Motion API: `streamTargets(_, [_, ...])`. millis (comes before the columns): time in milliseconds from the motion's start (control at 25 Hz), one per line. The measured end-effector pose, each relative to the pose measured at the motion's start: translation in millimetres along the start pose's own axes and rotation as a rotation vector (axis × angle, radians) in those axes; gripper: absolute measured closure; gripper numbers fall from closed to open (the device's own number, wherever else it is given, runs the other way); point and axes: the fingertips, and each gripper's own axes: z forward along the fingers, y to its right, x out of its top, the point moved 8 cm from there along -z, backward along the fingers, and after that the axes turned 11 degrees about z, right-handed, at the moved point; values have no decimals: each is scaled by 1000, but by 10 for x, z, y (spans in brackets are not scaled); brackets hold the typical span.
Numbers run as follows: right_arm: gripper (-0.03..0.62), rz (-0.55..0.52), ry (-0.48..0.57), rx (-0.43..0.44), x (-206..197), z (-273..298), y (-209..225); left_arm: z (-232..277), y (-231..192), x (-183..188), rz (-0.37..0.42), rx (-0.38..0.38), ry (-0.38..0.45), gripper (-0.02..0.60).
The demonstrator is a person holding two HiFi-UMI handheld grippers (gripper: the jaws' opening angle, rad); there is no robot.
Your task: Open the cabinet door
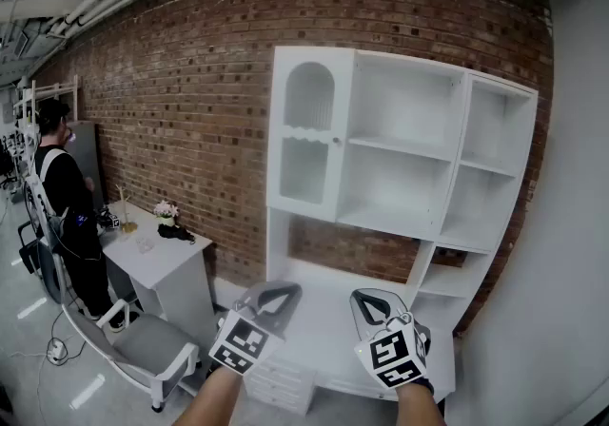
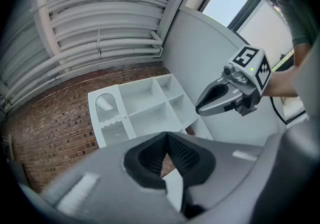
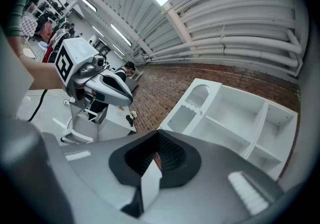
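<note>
A tall white cabinet (image 1: 409, 177) stands against the brick wall, with open shelves on its right. Its one door (image 1: 306, 134), with an arched window and a small knob (image 1: 336, 141), lies flat against the frame at the upper left. The door also shows in the left gripper view (image 2: 107, 113) and the right gripper view (image 3: 192, 102). Both grippers hang low in front of the cabinet, well short of the door. My left gripper (image 1: 275, 294) has its jaws together and holds nothing. My right gripper (image 1: 370, 300) is likewise shut and empty.
A white desk (image 1: 162, 258) with a small flower pot (image 1: 166, 212) stands left of the cabinet, and a grey chair (image 1: 143, 343) is in front of it. A person in black (image 1: 67, 215) stands at the far left. A grey wall (image 1: 571, 224) bounds the right side.
</note>
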Motion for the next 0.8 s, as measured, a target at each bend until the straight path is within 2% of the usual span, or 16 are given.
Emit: streamTargets(800, [589,44,21,-33,69,139,-207,-185,-155,-207,-13,-12,4,580])
